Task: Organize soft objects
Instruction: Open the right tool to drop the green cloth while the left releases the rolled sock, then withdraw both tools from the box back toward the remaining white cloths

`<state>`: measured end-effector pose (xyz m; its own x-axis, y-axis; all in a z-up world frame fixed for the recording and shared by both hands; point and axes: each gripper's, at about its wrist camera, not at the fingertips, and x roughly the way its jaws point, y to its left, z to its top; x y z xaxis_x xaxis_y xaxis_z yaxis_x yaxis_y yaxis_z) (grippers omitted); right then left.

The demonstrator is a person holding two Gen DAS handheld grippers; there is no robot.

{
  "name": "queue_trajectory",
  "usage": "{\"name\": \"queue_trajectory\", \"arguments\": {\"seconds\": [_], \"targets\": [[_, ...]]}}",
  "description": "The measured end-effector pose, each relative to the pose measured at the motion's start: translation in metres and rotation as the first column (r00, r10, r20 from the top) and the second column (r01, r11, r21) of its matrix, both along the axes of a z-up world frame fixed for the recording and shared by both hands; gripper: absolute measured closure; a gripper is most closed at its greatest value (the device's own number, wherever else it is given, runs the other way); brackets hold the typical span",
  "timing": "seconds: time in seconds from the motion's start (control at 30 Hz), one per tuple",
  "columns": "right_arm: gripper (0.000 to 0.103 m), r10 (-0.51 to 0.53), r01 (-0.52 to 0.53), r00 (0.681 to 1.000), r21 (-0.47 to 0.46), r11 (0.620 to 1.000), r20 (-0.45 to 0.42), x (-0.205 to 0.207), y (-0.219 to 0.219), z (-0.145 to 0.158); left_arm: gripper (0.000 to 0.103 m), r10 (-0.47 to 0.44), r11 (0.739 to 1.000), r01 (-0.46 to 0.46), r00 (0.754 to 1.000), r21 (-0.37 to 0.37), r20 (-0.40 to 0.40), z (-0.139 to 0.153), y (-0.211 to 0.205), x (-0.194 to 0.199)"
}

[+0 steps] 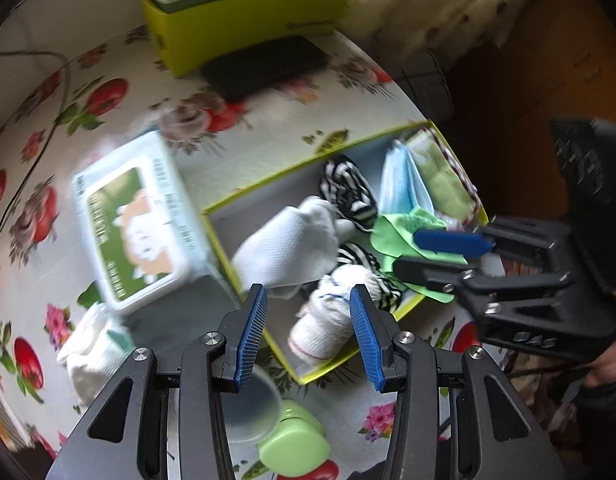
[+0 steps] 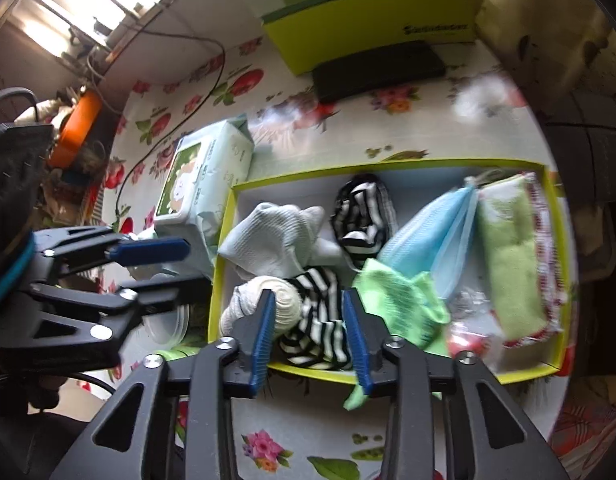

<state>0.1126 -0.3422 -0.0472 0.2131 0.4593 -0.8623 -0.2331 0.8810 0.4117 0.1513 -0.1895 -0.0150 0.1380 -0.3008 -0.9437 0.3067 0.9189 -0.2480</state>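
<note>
A yellow-green shallow box [image 1: 268,182] [image 2: 387,168] on the floral table holds soft things: a white cloth [image 1: 292,240] [image 2: 272,236], black-and-white striped socks [image 1: 347,188] [image 2: 319,312], a rolled white sock [image 1: 339,316] [image 2: 268,300], a green cloth [image 1: 403,232] [image 2: 403,304], a blue mesh pouch [image 2: 431,224] and a green towel [image 2: 511,264]. My left gripper [image 1: 308,332] is open and empty above the rolled sock. My right gripper [image 2: 308,332] is open over the striped sock at the box's near edge; it also shows in the left wrist view [image 1: 439,252].
A wet-wipes pack [image 1: 136,220] [image 2: 200,184] lies left of the box, a white sock [image 1: 96,340] beside it. A clear lid [image 1: 252,408] and a green clip [image 1: 296,440] lie near. A yellow-green box [image 2: 371,20] and black case [image 2: 379,68] stand at the back.
</note>
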Motion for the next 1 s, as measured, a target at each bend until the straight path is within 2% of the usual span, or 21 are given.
{"name": "queue_trajectory", "arguments": {"seconds": [0.13,0.27,0.57,0.77,1.0], "targets": [[0.077,0.058,-0.06,0.997,-0.028,0.998,-0.052,-0.002,0.016,-0.018,0.059,0.051,0.999,-0.051,0.999,0.001,0.004,0.004,0.015,-0.001],[0.078,0.058,-0.061,0.995,-0.043,0.997,-0.078,-0.006,0.014,-0.023,0.059,0.082,0.997,-0.082,0.997,-0.008,0.008,0.008,0.025,-0.006],[0.078,0.03,-0.03,1.0,-0.053,0.998,-0.001,-0.012,0.008,0.014,0.059,0.132,0.991,-0.132,0.99,-0.009,0.049,0.025,0.037,-0.018],[0.066,0.032,-0.029,0.999,-0.058,0.998,0.044,-0.022,0.015,0.037,0.059,0.168,0.985,-0.17,0.982,0.008,0.091,0.039,0.049,-0.026],[0.062,0.063,-0.059,0.995,-0.067,0.996,0.074,-0.033,0.031,0.054,0.059,0.218,0.975,-0.222,0.969,0.018,0.117,0.048,0.067,-0.041]]}}
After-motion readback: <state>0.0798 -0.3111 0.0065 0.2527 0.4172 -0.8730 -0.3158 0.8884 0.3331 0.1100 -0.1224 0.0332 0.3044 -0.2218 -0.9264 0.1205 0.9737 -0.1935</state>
